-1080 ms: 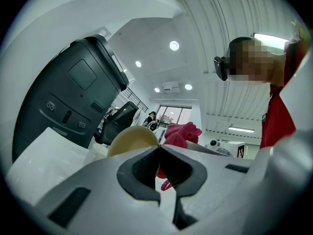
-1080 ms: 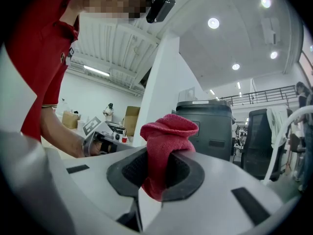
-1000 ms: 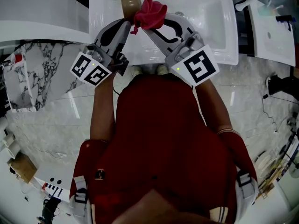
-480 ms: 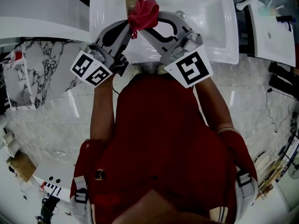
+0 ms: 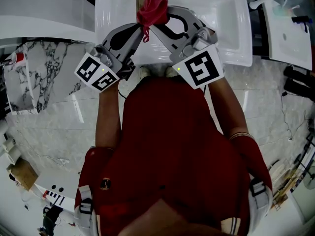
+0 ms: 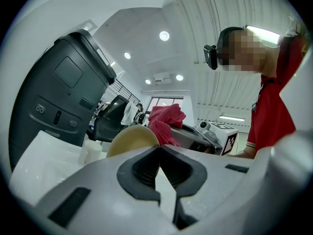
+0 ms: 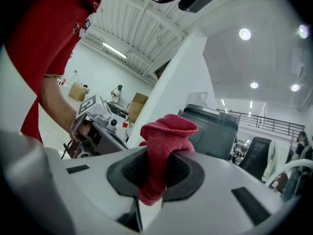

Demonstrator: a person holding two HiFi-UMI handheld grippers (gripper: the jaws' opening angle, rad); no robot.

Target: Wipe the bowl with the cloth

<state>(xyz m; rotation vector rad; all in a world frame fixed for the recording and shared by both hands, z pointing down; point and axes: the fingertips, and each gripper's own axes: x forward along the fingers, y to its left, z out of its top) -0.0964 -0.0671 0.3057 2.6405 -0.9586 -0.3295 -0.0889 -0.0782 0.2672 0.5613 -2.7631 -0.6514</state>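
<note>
A white basin [image 5: 221, 28] fills the top of the head view, set beside a grey-veined marble floor [image 5: 49, 127]. In the gripper views there is a high white ceiling with round lamps.

Over the basin, the bowl [image 6: 131, 142] is held on edge. It is pale tan and smooth, and its round face is turned toward the left gripper view. Whether that face is the inside or the underside cannot be told, and it shows plain and bare.

The cloth [image 7: 166, 136] is deep red and nubbly. It is bunched into a soft knot that rises above the jaws, with a short tail hanging below them. In the left gripper view it sits at the bowl's upper right edge and overlaps it. Whether the two touch cannot be told. From the head view the cloth hides almost all of the bowl.

The left hand-held gripper [image 6: 157, 150] has its jaws drawn together at the tips, nipping the bowl's rim. The right hand-held gripper [image 7: 157, 156] is clamped on the cloth's middle, its dark pads pressed into the fabric on both sides. The two converge tip to tip over the basin, their marker cubes toward the person.

A dark grey machine [image 6: 58, 92] stands behind the bowl. The person's red shirt [image 5: 167, 146] fills the lower head view.
</note>
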